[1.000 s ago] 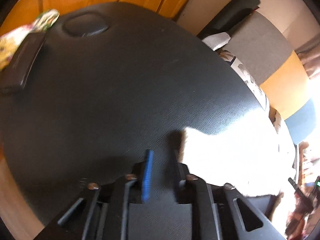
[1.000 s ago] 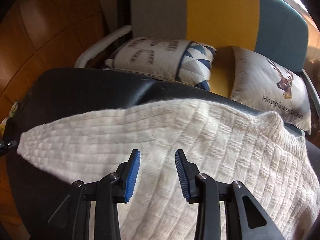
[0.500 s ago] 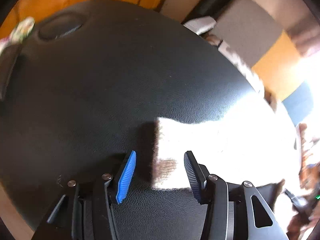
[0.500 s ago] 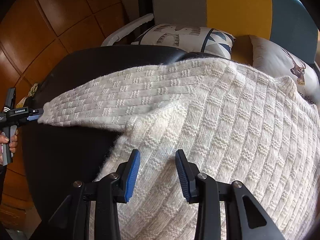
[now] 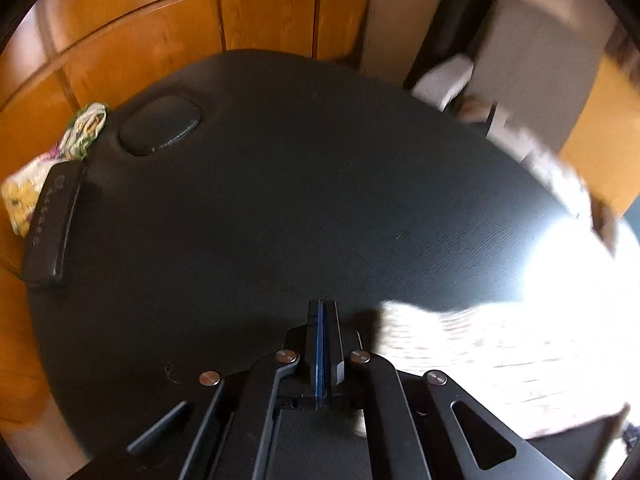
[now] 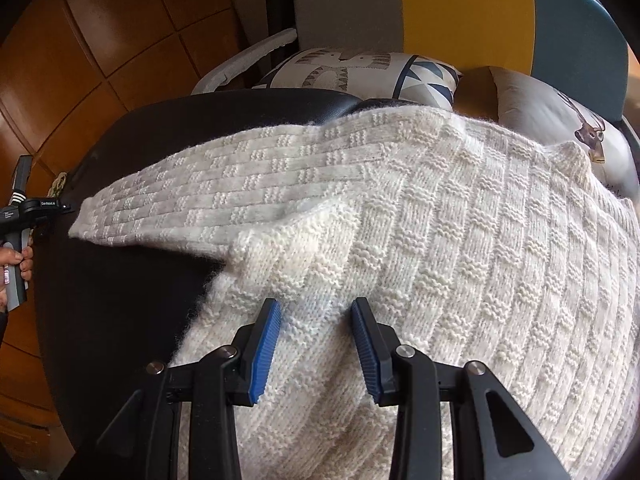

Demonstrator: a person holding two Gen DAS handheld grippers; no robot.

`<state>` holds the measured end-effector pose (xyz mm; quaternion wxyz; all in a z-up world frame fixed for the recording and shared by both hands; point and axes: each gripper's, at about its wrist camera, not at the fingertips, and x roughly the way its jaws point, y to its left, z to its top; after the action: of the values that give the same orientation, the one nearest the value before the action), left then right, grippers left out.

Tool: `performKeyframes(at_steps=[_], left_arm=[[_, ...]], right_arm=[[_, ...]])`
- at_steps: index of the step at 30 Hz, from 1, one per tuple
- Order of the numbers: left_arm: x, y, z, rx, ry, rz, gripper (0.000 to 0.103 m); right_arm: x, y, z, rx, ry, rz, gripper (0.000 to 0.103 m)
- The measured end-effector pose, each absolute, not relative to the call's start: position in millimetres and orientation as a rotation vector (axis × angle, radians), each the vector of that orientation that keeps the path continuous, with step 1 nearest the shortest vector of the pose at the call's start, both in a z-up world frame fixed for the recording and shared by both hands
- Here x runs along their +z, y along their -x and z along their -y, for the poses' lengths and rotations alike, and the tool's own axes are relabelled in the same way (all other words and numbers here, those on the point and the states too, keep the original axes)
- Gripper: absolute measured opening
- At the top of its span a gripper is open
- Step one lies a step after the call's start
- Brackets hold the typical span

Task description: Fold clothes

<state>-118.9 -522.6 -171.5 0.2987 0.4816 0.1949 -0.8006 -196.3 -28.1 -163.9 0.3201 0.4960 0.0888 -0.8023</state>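
Note:
A cream knitted sweater (image 6: 460, 240) lies spread on the black padded table (image 6: 132, 280), one sleeve (image 6: 208, 192) stretched out to the left. My right gripper (image 6: 316, 336) is open just above the sweater's body, below the armpit, with knit showing between its blue pads. In the left wrist view my left gripper (image 5: 322, 332) is shut with nothing visible between its fingers, and the overexposed sleeve cuff (image 5: 404, 320) lies just right of it on the table (image 5: 280, 200). The right wrist view shows the left gripper (image 6: 66, 209) at the cuff's end, held by a hand (image 6: 18, 264).
A sofa with printed cushions (image 6: 360, 72) stands behind the table. At the table's far left lie a dark armrest pad (image 5: 52, 224) and a patterned cloth (image 5: 60, 160). A round recess (image 5: 160, 124) sits in the table top. Wooden floor (image 5: 160, 32) surrounds it.
My left gripper was open around the cuff and has now shut beside it, left of the cuff. The sleeve lies flatter. My right gripper has stayed open and shifted slightly over the sweater's body.

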Motion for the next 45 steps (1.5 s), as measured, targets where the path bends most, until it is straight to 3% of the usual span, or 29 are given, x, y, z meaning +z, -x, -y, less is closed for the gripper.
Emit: performKeyframes(at_steps=[7, 9, 11, 16, 18, 19, 20, 22, 31, 36, 38, 42, 45], left_arm=[[-160, 112, 529, -2.104, -1.251, -0.77, 0.005], [-161, 103, 533, -2.136, -1.271, -0.841, 0.014], [-164, 100, 530, -2.159, -1.322, -0.896, 0.037], [-171, 108, 513, -2.21, -1.422, -0.885, 0.054], [-169, 115, 500, -2.228, -1.433, -0.753, 0.053], [-168, 118, 495, -2.238, -1.432, -0.7, 0.03], [-167, 121, 489, -2.248, -1.43, -0.652, 0.018], [-163, 124, 490, -2.232, -1.395, -0.642, 0.01], [-156, 139, 510, -2.143, -1.328, -0.602, 0.01], [-147, 130, 524, -2.114, -1.329, -0.736, 0.019], [-137, 111, 524, -2.11, -1.269, -0.713, 0.02], [-112, 68, 502, -2.211, -1.192, -0.81, 0.028], [-114, 63, 438, -2.448, -1.327, -0.904, 0.032]], right_arm=[[-165, 193, 25, -2.123, -1.27, -0.226, 0.038], [-165, 191, 24, -2.127, -1.253, -0.222, 0.038], [-165, 189, 24, -2.132, -1.241, -0.232, 0.038], [-165, 187, 23, -2.136, -1.211, -0.227, 0.041], [-164, 186, 23, -2.139, -1.201, -0.237, 0.041], [-164, 186, 23, -2.142, -1.204, -0.246, 0.041], [-163, 187, 25, -2.143, -1.215, -0.255, 0.041], [-162, 189, 29, -2.142, -1.242, -0.269, 0.042], [-165, 186, 36, -2.142, -1.204, -0.299, 0.045], [-161, 189, 33, -2.121, -1.23, -0.276, 0.045], [-151, 187, 25, -2.104, -1.255, -0.22, 0.044], [-127, 161, -15, -2.125, -1.214, -0.122, 0.044], [-120, 136, -54, -2.115, -1.224, -0.063, 0.044]])
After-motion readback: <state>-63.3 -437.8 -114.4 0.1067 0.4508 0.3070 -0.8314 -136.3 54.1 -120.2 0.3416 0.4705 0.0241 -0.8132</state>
